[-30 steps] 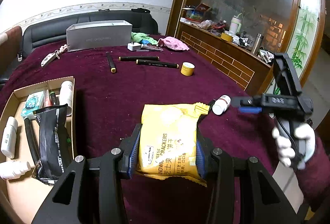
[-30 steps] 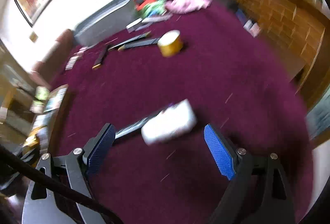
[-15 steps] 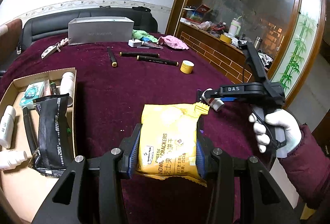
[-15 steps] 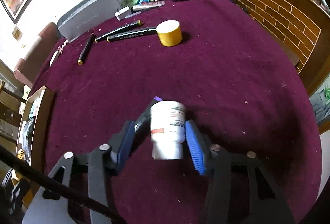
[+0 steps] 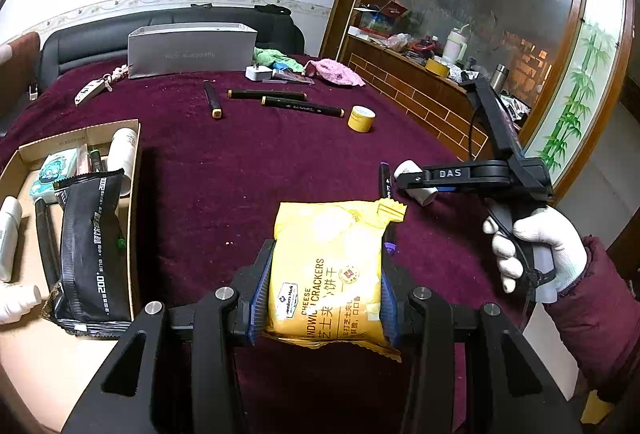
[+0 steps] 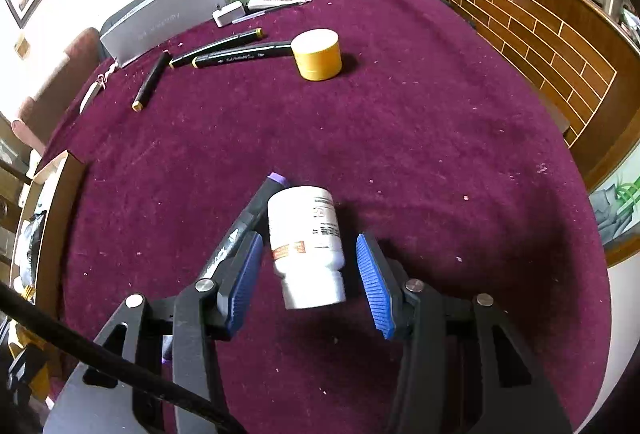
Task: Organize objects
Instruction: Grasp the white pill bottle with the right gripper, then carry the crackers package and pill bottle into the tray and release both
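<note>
My left gripper [image 5: 324, 270] is shut on a yellow cheese cracker packet [image 5: 328, 266], held above the maroon table [image 5: 240, 162]. My right gripper [image 6: 310, 254] stands around a white pill bottle [image 6: 306, 238] lying on the cloth; small gaps show between its blue pads [image 6: 372, 274] and the bottle, so it is open. It also shows in the left wrist view [image 5: 416, 180], held by a white-gloved hand. A purple-capped black marker [image 6: 248, 218] lies beside the bottle, under the left finger.
A cardboard box [image 5: 134, 194] at the left holds a black packet [image 5: 90, 242], white bottles and small items. Three black markers [image 5: 302, 106], a yellow tape roll [image 5: 361, 119], a grey box [image 5: 192, 50], cloths and a charger lie farther back. A wooden cabinet [image 5: 420, 90] borders the right.
The right gripper closed in around the white bottle from wide open, then its jaws opened slightly again. The left gripper kept holding the cracker packet, nearly still.
</note>
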`<action>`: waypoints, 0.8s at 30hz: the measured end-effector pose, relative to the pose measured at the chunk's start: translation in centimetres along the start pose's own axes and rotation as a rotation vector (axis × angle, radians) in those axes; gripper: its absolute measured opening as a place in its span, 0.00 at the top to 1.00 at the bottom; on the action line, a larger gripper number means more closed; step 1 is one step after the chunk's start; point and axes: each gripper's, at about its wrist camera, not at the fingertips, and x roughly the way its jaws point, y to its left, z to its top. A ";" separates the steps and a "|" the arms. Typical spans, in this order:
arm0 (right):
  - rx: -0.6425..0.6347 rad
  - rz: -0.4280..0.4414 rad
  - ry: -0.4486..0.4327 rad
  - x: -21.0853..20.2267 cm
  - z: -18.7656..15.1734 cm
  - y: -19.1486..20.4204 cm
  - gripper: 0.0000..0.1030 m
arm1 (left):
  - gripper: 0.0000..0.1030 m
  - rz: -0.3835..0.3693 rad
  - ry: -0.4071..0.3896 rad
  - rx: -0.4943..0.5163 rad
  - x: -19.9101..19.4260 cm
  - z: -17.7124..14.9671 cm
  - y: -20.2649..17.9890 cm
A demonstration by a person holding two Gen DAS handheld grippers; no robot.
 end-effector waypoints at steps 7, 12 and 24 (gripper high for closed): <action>-0.031 -0.013 -0.002 0.4 0.0 0.4 0.69 | 0.62 0.032 -0.001 0.022 -0.3 -0.1 -0.6; -0.039 0.008 -0.009 -0.3 -0.6 0.1 0.69 | 0.62 0.079 -0.001 0.028 -0.5 0.0 -0.6; -0.100 0.144 -0.064 -5.5 -1.2 3.5 0.69 | 0.62 0.181 -0.064 0.035 -3.6 0.4 0.2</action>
